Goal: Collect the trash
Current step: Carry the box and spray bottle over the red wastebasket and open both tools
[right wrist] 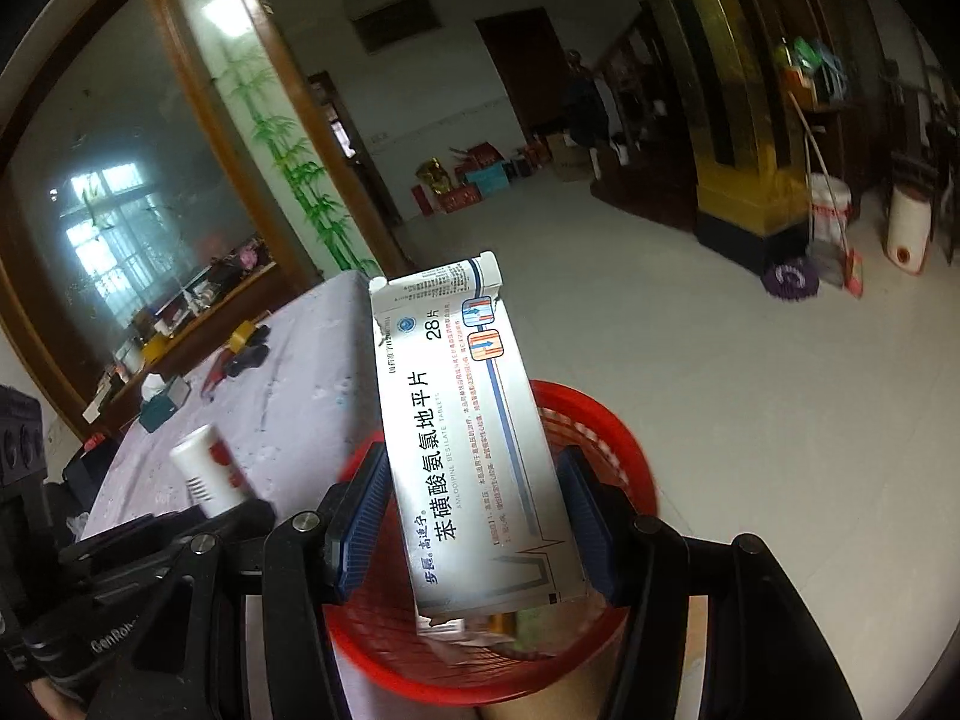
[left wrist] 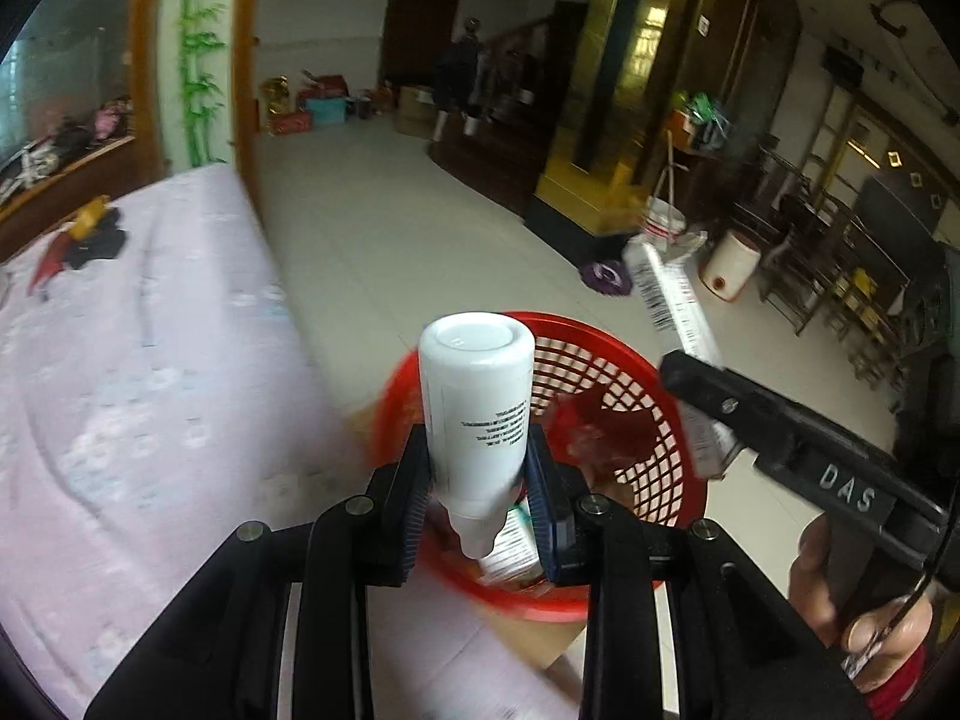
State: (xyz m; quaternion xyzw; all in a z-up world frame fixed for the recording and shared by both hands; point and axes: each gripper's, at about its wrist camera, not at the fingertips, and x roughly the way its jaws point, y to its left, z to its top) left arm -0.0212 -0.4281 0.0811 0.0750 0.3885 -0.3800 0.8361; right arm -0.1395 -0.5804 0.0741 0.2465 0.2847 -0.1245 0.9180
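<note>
- Gripping a white bottle [left wrist: 474, 396] in my left tongs [left wrist: 480, 498], cap end toward me, above the red basket [left wrist: 624, 372].
- My right tongs [right wrist: 474, 516] clamp a flat medicine box [right wrist: 468, 432] over that basket, beside the tabletop [right wrist: 300, 372].

Both wrist cams look fwd and down along own fingers, close over red basket [left wrist: 606, 372]; left cam catches right gripper [left wrist: 690, 360] at its right; shared bg: tiled floor [right wrist: 690, 330]
</note>
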